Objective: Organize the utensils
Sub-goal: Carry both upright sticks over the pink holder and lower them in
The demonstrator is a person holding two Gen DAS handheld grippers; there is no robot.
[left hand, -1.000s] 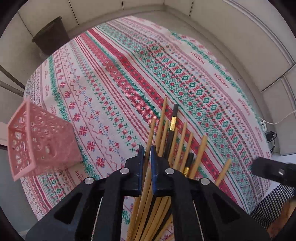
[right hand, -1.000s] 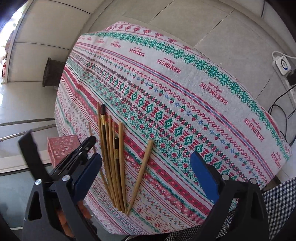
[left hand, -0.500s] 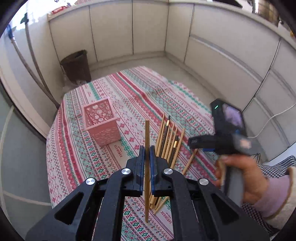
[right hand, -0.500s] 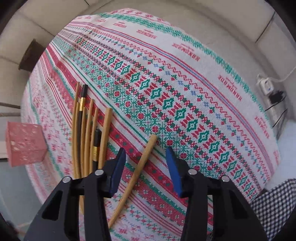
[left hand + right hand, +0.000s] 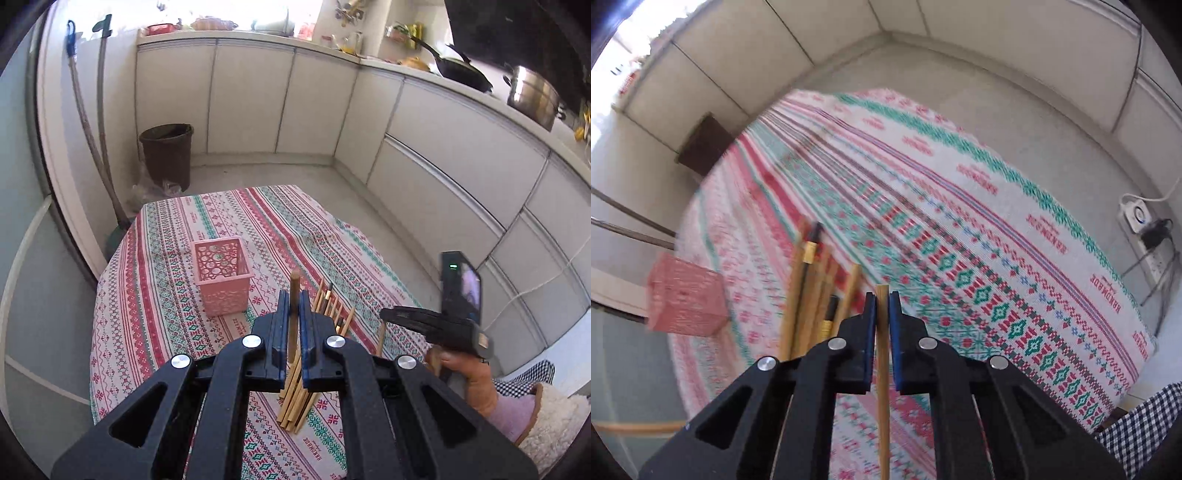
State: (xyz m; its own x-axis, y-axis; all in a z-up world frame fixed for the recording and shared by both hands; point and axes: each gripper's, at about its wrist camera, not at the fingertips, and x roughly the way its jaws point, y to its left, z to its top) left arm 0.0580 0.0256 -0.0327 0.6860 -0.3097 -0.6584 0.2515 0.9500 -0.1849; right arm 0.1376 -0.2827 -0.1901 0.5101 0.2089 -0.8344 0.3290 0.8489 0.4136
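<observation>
My left gripper (image 5: 291, 295) is shut on a wooden chopstick (image 5: 293, 314) and holds it upright above the patterned tablecloth (image 5: 166, 295). A pink perforated basket (image 5: 221, 275) stands just ahead and to the left. Several chopsticks (image 5: 328, 306) lie in a row on the cloth to the right. My right gripper (image 5: 882, 299) is shut on another wooden chopstick (image 5: 882, 387), lifted over the cloth; the right gripper also shows in the left wrist view (image 5: 432, 325). The row of chopsticks (image 5: 812, 288) and the basket (image 5: 683, 295) lie to its left.
A dark waste bin (image 5: 168, 155) and mop handles (image 5: 92, 129) stand on the floor beyond the table. White cabinets (image 5: 424, 147) run along the wall with pots on top. A power strip (image 5: 1141, 221) lies on the floor right of the table.
My left gripper has risen higher with its chopstick, bringing the basket ahead. My right gripper has closed on the stray chopstick and lifted it off the cloth.
</observation>
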